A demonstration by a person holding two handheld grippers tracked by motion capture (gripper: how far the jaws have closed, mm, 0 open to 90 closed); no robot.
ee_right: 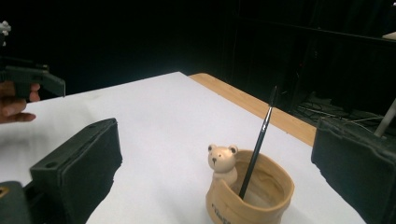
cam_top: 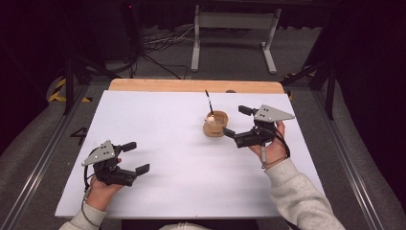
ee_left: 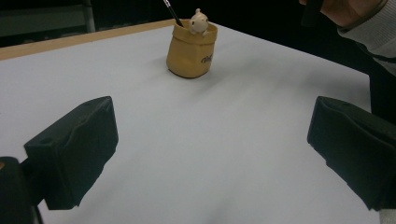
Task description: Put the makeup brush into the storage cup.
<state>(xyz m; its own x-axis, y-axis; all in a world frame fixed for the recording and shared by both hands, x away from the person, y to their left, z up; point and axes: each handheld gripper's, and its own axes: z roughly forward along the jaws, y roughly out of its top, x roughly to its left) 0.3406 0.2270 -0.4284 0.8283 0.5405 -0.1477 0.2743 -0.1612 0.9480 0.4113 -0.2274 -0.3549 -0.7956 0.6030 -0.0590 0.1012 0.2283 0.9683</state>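
A tan pot (cam_top: 216, 125) with a small bear figure (cam_top: 210, 117) on its rim stands right of the table's middle. A thin black brush (cam_top: 208, 99) leans upright in it. My right gripper (cam_top: 236, 121) hovers just right of the pot, its jaws wide apart and empty. In the right gripper view the pot (ee_right: 261, 196), bear (ee_right: 222, 161) and brush (ee_right: 258, 144) lie ahead, low between the jaws of the right gripper (ee_right: 215, 156), untouched. My left gripper (cam_top: 136, 157) rests open at the near left, far from the pot (ee_left: 190, 56).
A white sheet (cam_top: 158, 120) covers the table, with a bare wooden strip (cam_top: 191, 85) along the far edge. Beyond it stand a metal frame (cam_top: 234, 28), cables and tripod legs on a dark floor. The person's grey sleeve (cam_top: 299, 196) enters bottom right.
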